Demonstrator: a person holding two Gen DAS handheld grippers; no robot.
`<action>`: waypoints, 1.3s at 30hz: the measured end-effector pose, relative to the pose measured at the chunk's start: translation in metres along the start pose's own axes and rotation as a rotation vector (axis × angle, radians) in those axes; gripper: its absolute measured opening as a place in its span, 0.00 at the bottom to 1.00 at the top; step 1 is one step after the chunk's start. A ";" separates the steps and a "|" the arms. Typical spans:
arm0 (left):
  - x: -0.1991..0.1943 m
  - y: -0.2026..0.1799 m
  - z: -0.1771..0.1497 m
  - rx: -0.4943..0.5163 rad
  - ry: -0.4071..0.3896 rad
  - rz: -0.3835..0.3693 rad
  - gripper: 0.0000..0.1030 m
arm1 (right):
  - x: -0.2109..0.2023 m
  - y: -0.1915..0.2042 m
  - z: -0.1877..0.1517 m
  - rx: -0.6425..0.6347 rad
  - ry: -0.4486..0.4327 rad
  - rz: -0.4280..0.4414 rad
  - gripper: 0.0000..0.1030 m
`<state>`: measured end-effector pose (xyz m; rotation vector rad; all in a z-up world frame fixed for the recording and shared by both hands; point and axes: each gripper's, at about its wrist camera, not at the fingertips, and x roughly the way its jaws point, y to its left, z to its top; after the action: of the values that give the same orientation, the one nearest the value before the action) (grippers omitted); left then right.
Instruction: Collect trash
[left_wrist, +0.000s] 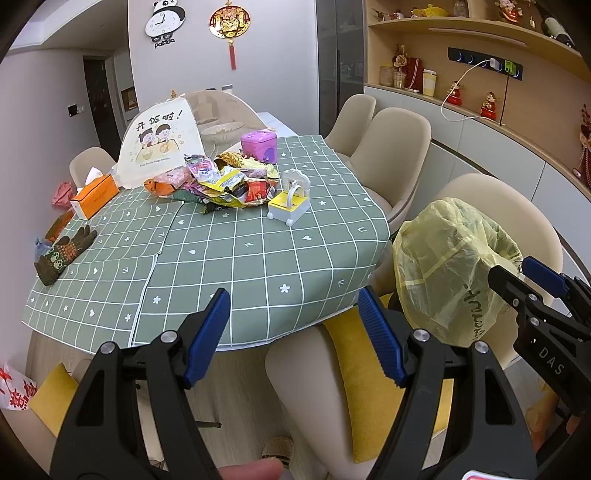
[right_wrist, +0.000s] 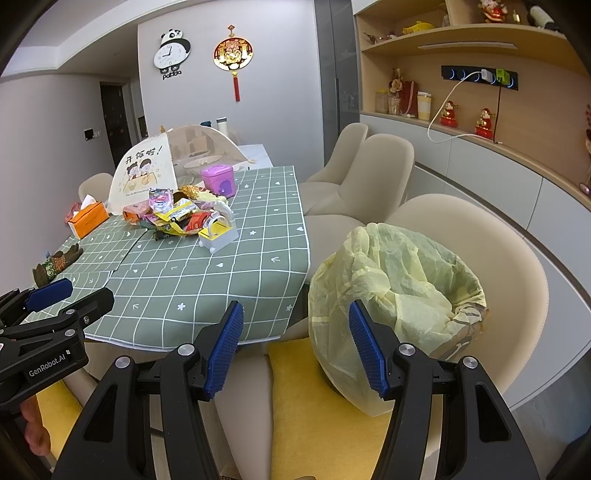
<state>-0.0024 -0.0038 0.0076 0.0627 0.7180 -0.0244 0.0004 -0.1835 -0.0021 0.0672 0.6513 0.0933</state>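
Hovering short of the near edge of the counter (left_wrist: 258, 258), the left gripper (left_wrist: 291, 332) stands wide with nothing between its blue ribbed pads, and the right gripper (right_wrist: 295, 347) hangs just as wide and empty off the counter's near right corner. Each shows in the other's view, the right gripper at the right edge of the left wrist view and the left gripper at the lower left of the right wrist view. The trash, a heap of crumpled snack wrappers (left_wrist: 229, 184), lies toward the far middle of the green checked cloth, well apart from both grippers. Just to the right of the heap, touching or nearly touching it, stands a small white and yellow toy chair (left_wrist: 290, 201), and behind the heap sits a purple lidded box (left_wrist: 258, 146). A folded mesh food cover (left_wrist: 162, 144) printed with two cartoon children stands at the far left, an orange tissue box (left_wrist: 95, 197) beside it, and a knitted glove (left_wrist: 61, 254) lies near the counter's left edge. The bin lined with a pale yellow bag (right_wrist: 399, 295) sits on the seat of a beige chair (right_wrist: 491, 258) to the right of the counter, on a yellow cushion (right_wrist: 317, 406), its mouth open and tilted toward the chair back, just beyond the right gripper's right finger.
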 end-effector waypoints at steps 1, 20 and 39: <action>0.000 -0.001 0.000 0.000 0.000 -0.001 0.66 | 0.000 0.000 -0.001 0.000 0.001 0.001 0.55; -0.002 -0.002 0.000 -0.008 -0.002 0.002 0.66 | -0.004 -0.007 0.002 -0.005 -0.011 0.007 0.55; 0.022 0.014 0.018 -0.027 0.014 0.006 0.66 | 0.018 -0.018 0.017 -0.016 -0.009 0.035 0.55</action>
<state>0.0266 0.0086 0.0077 0.0393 0.7315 -0.0084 0.0266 -0.2002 -0.0013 0.0639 0.6407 0.1319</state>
